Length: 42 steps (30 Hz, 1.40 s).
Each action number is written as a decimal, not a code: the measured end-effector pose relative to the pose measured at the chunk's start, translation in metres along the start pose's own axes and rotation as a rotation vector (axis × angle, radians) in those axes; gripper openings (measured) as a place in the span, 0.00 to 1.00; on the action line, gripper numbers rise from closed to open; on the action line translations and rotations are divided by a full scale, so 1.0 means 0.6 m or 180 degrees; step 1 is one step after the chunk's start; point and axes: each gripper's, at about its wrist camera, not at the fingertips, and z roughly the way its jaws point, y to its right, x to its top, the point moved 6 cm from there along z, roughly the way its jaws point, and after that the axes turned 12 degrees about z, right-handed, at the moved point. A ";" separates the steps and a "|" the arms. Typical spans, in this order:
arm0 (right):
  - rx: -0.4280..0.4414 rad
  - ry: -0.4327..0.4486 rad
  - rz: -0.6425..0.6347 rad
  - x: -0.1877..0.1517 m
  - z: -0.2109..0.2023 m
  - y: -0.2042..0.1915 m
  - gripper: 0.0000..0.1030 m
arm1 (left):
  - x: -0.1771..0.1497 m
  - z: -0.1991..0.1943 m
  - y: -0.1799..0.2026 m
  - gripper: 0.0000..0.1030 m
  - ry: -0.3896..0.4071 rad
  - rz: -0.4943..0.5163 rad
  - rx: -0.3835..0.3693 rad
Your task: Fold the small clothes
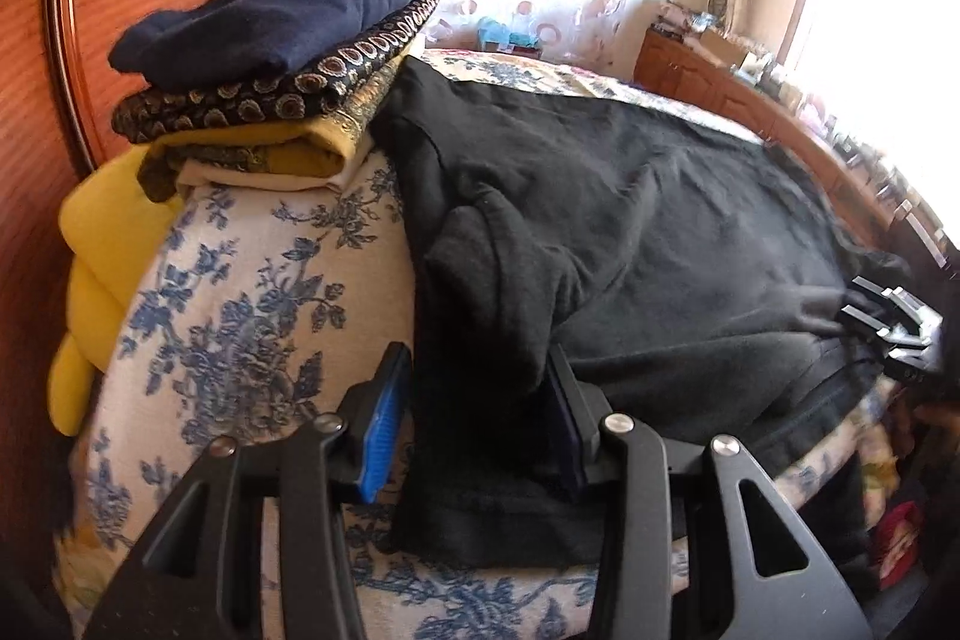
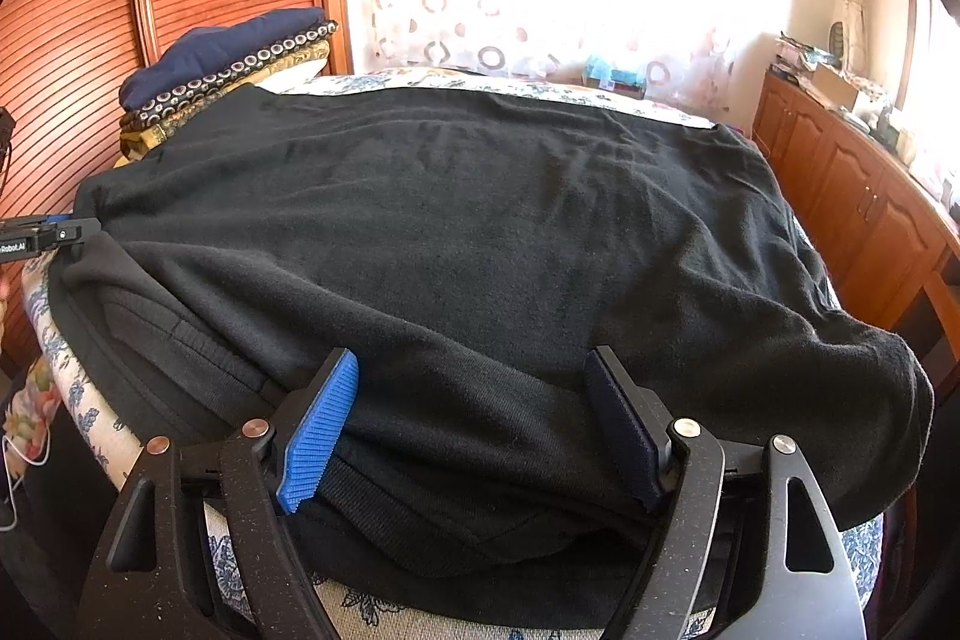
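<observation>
A large black sweater (image 1: 660, 220) (image 2: 480, 220) lies spread flat over the floral bedspread (image 1: 240, 310) (image 2: 90, 400). My left gripper (image 1: 477, 358) sits at the garment's left edge, and a thick fold of the sleeve fills the gap between its pads, which press on it. In the right wrist view the left gripper (image 2: 48, 238) shows at the far left edge. My right gripper (image 2: 474, 361) stands wide open over the near ribbed hem, with the fabric lying between its fingers and not pinched. The right gripper (image 1: 894, 328) also shows at the right of the left wrist view.
A stack of folded clothes (image 1: 270, 58) (image 2: 228, 64), navy on top of patterned and mustard pieces, sits at the bed's far left. A yellow cloth (image 1: 96, 244) hangs beside it. A slatted wooden wardrobe (image 2: 72, 40) stands to the left, and a wooden cabinet (image 2: 870, 196) runs along the right.
</observation>
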 end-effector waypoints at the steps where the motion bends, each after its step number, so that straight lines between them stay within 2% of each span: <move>1: -0.0002 0.0001 0.0000 0.000 0.000 0.000 0.77 | 0.001 0.002 0.004 0.25 -0.0010 0.0001 -0.0113; 3: -0.0002 -0.0003 0.0000 0.000 0.000 0.000 0.77 | 0.001 0.002 0.011 0.12 -0.0038 0.0027 -0.0236; 6: -0.0002 -0.0027 -0.0007 0.000 0.001 0.001 0.77 | 0.011 -0.005 0.019 0.07 0.0014 0.0025 -0.0356; 12: 0.0063 -0.0105 0.0055 0.004 -0.008 0.005 0.77 | 0.074 -0.051 0.062 0.06 0.0371 0.0198 -0.0508; 19: 0.0058 -0.0049 0.0293 0.012 -0.045 0.043 0.76 | 0.171 -0.074 0.144 0.06 0.0625 0.0498 -0.0714; 32: -0.0167 0.0278 0.0497 0.022 -0.142 0.128 0.75 | 0.301 -0.054 0.352 0.06 0.0734 0.1111 -0.1160; 42: -0.0260 0.0353 0.0687 0.007 -0.179 0.180 0.73 | 0.374 -0.045 0.498 0.06 0.0745 0.1438 -0.1423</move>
